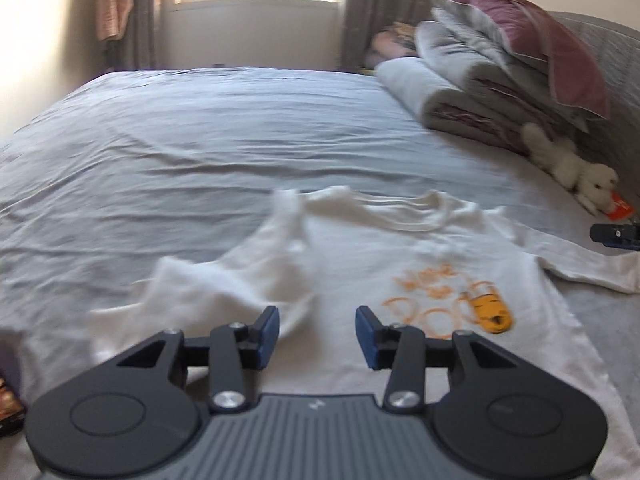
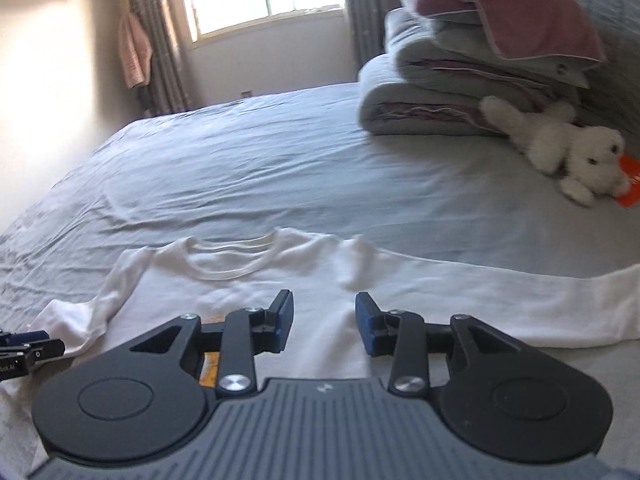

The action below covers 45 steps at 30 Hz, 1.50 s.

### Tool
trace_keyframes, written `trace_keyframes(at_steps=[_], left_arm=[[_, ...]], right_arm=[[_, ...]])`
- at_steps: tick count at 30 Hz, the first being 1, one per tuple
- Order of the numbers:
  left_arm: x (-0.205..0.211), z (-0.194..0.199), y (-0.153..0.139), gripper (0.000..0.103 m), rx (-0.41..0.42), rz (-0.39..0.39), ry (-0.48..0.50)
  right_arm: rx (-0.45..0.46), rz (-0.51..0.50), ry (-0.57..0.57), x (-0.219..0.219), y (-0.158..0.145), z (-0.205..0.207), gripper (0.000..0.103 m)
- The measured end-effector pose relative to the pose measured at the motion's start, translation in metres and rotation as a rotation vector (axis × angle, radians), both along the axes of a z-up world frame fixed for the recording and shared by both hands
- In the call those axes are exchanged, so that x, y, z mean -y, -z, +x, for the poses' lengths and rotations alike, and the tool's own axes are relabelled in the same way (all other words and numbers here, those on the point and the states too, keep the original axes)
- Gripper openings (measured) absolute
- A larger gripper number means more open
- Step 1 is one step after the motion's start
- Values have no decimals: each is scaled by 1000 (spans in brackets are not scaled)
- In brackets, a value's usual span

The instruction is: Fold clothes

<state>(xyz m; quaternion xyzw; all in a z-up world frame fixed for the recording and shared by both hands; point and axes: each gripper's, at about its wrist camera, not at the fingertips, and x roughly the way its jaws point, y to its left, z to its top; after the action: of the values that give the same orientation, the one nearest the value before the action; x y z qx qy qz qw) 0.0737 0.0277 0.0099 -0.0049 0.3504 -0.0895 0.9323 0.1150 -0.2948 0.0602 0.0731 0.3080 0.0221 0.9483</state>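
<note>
On the rumpled grey bed sheet (image 1: pixel 200 140) a soft white long-sleeved shirt (image 1: pixel 360 248) is lying front up — orange print showing. Left gripper (image 1: pixel 317 336) and right gripper (image 2: pixel 323 322) are hovering above it, fingers apart, gripping nothing.

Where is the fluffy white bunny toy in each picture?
Left wrist view: the white plush toy lies at the far right edge, below the stacked bedding.
Right wrist view: the toy lies at the right, larger, beside the same stack.
Shared landmark: the folded bedding stack on the bed.
</note>
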Motion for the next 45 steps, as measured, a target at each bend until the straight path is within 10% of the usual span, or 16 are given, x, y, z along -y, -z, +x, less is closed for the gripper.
trace_keyframes(at_steps=[11,17,21,28,33,38,45], left_arm=[[-72,13,13,59,-48,35,-295],[-98,26,42,59,-189,-132,-383],[-92,28,44,29,-129,-183,-408],[-48,18,27,17,77,-194,-256],[2,3,14,21,250,-180,53],[43,-13,16,43,232,-207,369],[51,-14,19,59,202,-171,362]], right_arm=[[-43,28,-107,-76,18,24,42],[-69,53,-149,-100,34,34,43],[-101,62,-151,-99,45,33,43],[-116,110,-108,-81,51,23,43],[-109,132,-88,-72,51,16,43],[-106,137,-84,-64,51,14,43],[-105,152,-64,-52,51,13,43]])
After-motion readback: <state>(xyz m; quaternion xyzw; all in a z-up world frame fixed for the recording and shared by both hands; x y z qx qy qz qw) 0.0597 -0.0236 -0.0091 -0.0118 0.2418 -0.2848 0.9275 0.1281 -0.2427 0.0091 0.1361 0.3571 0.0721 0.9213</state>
